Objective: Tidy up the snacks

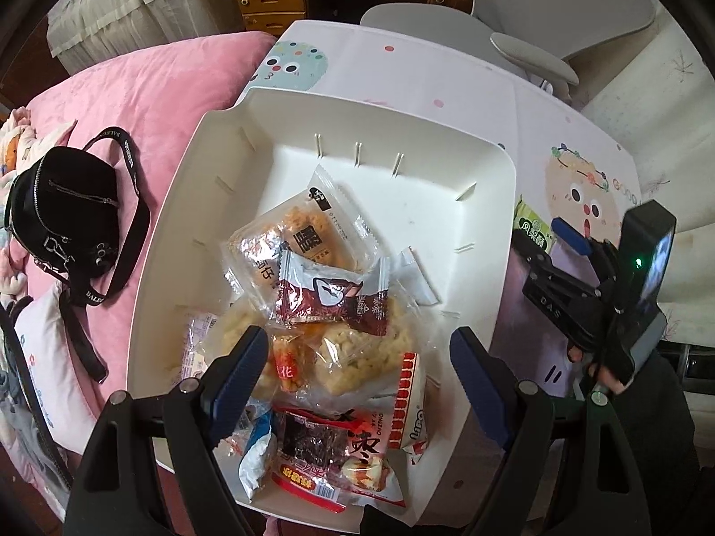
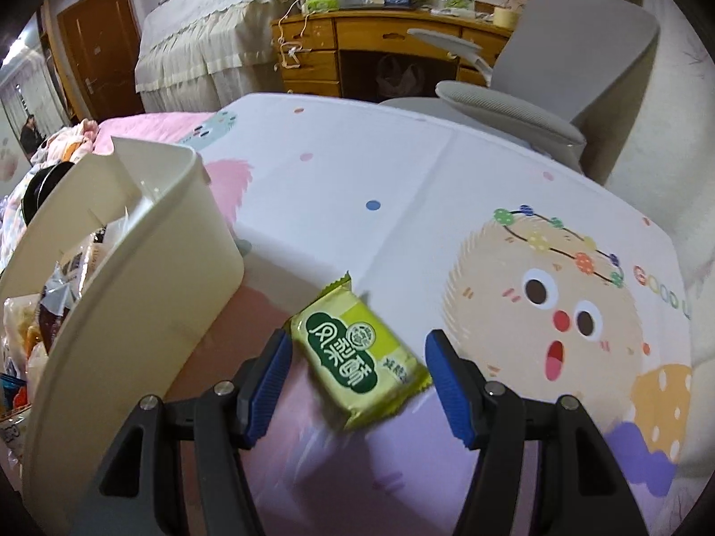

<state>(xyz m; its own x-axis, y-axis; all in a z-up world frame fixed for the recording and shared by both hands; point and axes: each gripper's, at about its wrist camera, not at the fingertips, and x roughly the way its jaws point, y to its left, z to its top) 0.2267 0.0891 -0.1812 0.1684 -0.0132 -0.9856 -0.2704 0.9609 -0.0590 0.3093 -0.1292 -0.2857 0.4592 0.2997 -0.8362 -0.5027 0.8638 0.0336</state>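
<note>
Left tongs [image 1: 353, 366], lower centre of the left wrist view: blue-padded fingers spread wide, gripping nothing, hovering over the near end of the white rectangular plastic bin [image 1: 505, 205]. Right tongs [image 2: 357, 384], lower centre of the right wrist view: likewise spread, with the yellow-green wrapped pastry packet [image 2: 357, 357] lying between the pads on the table [image 2: 357, 169], which carries a white cartoon-printed cloth; whether either pad touches the packet cannot be told.

Bin contents, heaped toward the lower half of the left wrist view: a clear packet of golden crackers [image 1: 308, 228], a brown-and-silver candy wrapper [image 1: 335, 295], pale puffed-rice cakes in clear film [image 1: 357, 353] and a red-and-black printed snack bag [image 1: 330, 460]. The far half of the bin floor is bare.

In the right wrist view the bin's wall rises at the left, just beside the pastry packet.

Surroundings: pink quilted bed [image 1: 156, 89] at left, bearing a black strapped handbag [image 1: 62, 219]; grey office chair [image 2: 581, 58] at upper right, behind the table; wooden drawer desk [image 2: 357, 44] at top centre.
</note>
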